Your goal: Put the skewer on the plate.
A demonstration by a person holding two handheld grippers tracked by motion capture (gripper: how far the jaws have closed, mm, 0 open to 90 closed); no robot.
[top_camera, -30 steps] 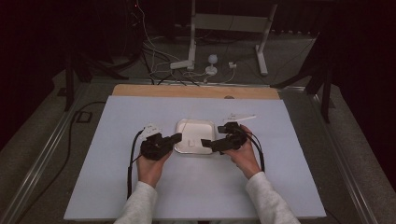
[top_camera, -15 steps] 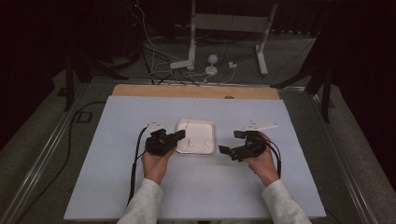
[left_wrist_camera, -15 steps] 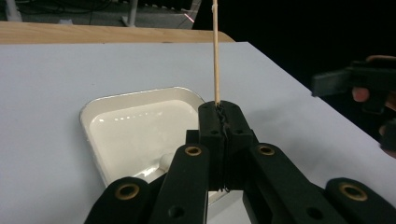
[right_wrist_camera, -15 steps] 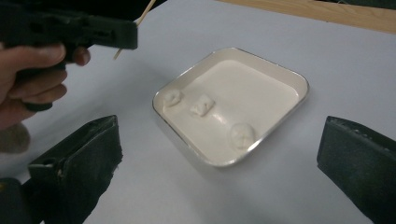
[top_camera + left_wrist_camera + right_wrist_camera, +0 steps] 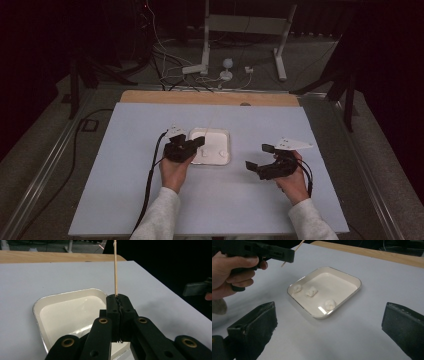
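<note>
Two grippers are in your hands over the pale surface (image 5: 125, 200), and a white tray (image 5: 220, 134) sits between them, nearer the left one. Your left gripper (image 5: 199, 142) has its jaws pressed together on a thin wooden skewer (image 5: 115, 270), pinched at its lower end so the stick rises straight up out of the jaw tips. Just beyond and to the left of those jaws lies the tray, its near rim partly hidden under them in the left gripper view. Three small white lumps (image 5: 311, 292) rest inside the tray along the side closest to your left hand (image 5: 175, 170); two lie close together and the third sits apart by the rim. Nothing stands between the skewer tip and the tray. A black cable (image 5: 150, 185) trails back from the left gripper along your sleeve. Your right gripper (image 5: 257, 159) hangs well clear of the tray on its right, jaws spread wide with nothing between them; in its own view the tray lies ahead, framed by the two pads. Beyond the far edge of the surface runs a wooden strip (image 5: 210, 98), then cables and a stand's white legs (image 5: 282, 45) on the floor.
</note>
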